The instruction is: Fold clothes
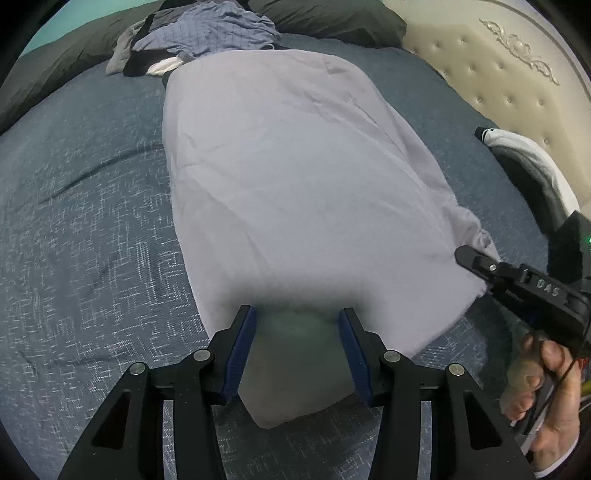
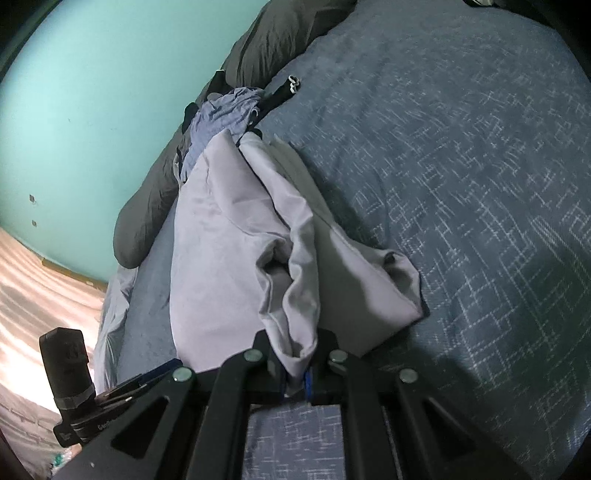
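**Gray cloth on the blue bed**

Blue bed cover with thin white criss-cross lines (image 1: 92,240) fills most of both views. On it lies a big, pale gray, soft cloth (image 1: 295,166), spread long and mostly flat, with some wrinkles.

The left tongs (image 1: 297,325) are wide open, with blue pads on black fingers. The near end of the gray cloth sits between them, but they are not squeezing it. A blurry dark patch hides the cloth right at their tips.

The right tongs (image 2: 297,369) are closed tight on a bunched edge of the gray cloth (image 2: 236,240). In the left view they (image 1: 476,264) come in from the right side and pinch the cloth's gathered corner. A hand (image 1: 546,384) holds their handle, and part of it is cut off by the picture's edge.

At the far end of the cloth sits a crumpled blue checked shirt (image 1: 214,33) on a pile of other clothes. Dark gray puffy pillows (image 1: 332,18) lie behind it. A black and white garment (image 1: 524,162) lies near the cream padded headboard with buttons (image 1: 498,74), and part of it is cut off.

In the right view, a light green wall (image 2: 92,110) stands beyond the bed. A small black camera (image 2: 68,369) pokes in at the lower left.
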Demonstrator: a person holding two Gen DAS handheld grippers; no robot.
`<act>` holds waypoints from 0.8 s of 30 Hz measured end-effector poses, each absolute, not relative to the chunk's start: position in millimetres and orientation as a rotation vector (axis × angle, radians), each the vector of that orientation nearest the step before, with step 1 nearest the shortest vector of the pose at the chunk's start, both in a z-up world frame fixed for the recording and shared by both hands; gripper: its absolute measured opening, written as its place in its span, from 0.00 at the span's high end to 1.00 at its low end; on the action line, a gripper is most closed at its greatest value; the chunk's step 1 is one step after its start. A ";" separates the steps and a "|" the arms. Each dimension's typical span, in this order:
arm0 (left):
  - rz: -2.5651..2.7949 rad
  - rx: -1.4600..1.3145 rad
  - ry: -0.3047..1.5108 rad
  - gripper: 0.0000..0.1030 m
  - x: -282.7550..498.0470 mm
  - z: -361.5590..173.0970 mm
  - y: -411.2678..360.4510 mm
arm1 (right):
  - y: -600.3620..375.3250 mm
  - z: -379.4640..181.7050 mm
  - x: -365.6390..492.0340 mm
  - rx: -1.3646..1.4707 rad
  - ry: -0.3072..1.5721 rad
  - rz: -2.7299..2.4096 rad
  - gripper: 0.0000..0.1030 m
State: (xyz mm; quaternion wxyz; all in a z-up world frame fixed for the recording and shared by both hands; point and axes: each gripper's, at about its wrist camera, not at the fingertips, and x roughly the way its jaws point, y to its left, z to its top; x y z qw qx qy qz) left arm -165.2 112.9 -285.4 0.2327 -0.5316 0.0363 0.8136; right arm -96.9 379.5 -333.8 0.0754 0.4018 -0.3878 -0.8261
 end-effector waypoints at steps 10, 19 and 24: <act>2.250 -1.453 0.093 0.50 -163.6 -286.9 111.9 | 400.0 -297.6 -74.6 1.103 -1.163 -2.636 0.78; 2.270 -1.420 0.061 0.50 -158.7 -272.5 105.7 | 377.0 -288.1 -81.9 1.033 -1.080 -2.545 0.86; 2.253 -1.437 0.067 0.50 -152.5 -282.7 100.2 | 371.2 -310.9 -92.7 1.162 -1.070 -2.512 0.90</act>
